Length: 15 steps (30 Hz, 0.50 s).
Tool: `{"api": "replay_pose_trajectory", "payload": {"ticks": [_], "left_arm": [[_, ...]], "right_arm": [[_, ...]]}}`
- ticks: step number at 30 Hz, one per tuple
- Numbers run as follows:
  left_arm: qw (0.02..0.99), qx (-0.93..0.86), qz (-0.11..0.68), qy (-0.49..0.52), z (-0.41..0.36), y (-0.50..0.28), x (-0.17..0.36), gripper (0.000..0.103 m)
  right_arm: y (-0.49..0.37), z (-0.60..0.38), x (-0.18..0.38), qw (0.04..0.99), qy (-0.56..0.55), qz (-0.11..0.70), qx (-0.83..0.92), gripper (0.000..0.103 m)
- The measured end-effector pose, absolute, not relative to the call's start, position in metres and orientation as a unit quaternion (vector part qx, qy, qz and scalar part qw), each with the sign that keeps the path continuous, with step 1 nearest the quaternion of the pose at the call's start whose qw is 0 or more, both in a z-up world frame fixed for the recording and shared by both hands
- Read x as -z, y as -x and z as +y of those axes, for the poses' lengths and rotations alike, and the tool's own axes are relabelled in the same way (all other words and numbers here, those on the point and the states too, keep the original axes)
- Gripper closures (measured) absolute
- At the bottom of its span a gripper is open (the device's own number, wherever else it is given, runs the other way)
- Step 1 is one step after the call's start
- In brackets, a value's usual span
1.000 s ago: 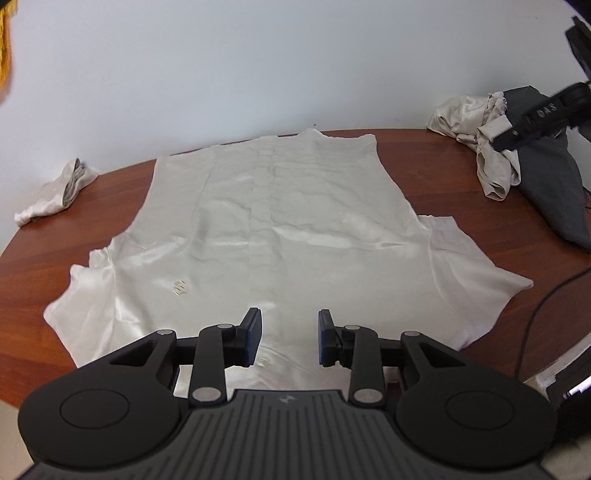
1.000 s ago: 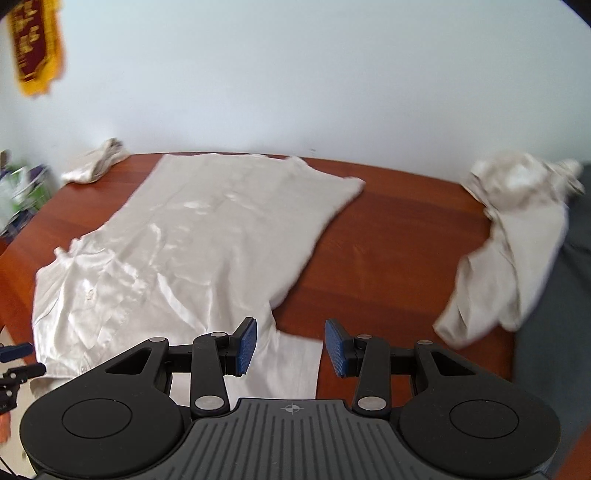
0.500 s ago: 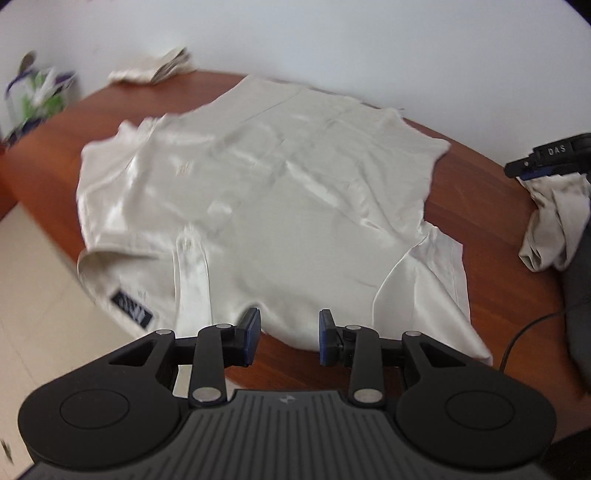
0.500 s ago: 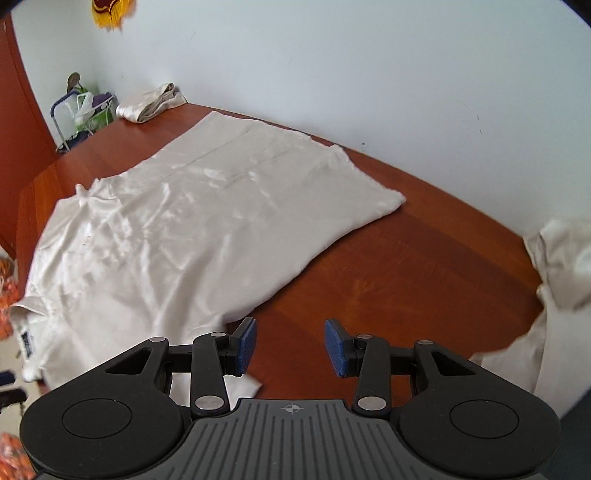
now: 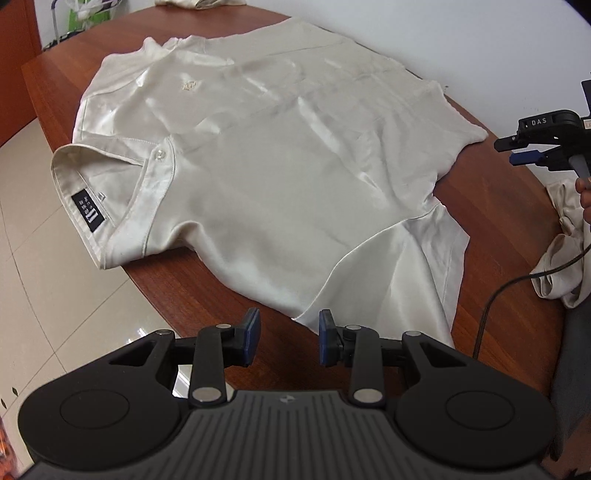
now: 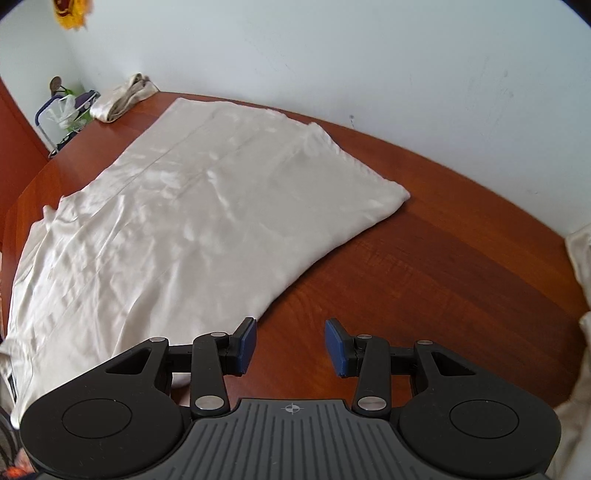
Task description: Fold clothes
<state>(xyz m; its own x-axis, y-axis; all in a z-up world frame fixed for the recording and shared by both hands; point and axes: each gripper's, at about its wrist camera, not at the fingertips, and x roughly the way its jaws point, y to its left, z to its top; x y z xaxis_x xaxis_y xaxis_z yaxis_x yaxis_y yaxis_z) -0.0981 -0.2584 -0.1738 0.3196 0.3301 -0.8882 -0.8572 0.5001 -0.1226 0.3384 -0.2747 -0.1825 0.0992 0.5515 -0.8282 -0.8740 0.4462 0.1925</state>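
Left hand-held gripper (image 5: 287,336) and right hand-held gripper (image 6: 290,346) gape, empty.

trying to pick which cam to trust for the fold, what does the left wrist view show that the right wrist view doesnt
Only the left wrist view shows the shirt's collar with its black label and button, the near sleeve, and the right claw from outside. Only the right wrist view shows the yellow wall hanging and the shirt's far hem corner clearly. Both show the cream shirt spread flat on the wooden table, with each view's own claw open and empty: left claw.
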Motion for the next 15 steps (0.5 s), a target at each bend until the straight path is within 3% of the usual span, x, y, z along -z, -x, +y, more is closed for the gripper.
{"api": "replay_pose_trajectory", "payload": {"ticks": [12,15], "left_arm": [[0.713,-0.413,0.434,0.364,-0.241,0.083,0.191,0.065],[0.708,-0.416,0.44,0.363,-0.241,0.082,0.192,0.074]], "right_arm": [[-0.398,-0.226,0.217,0.704,0.138,0.511,-0.473,0.059],[-0.413,-0.218,0.221,0.702,0.117,0.523,-0.469,0.059]]}}
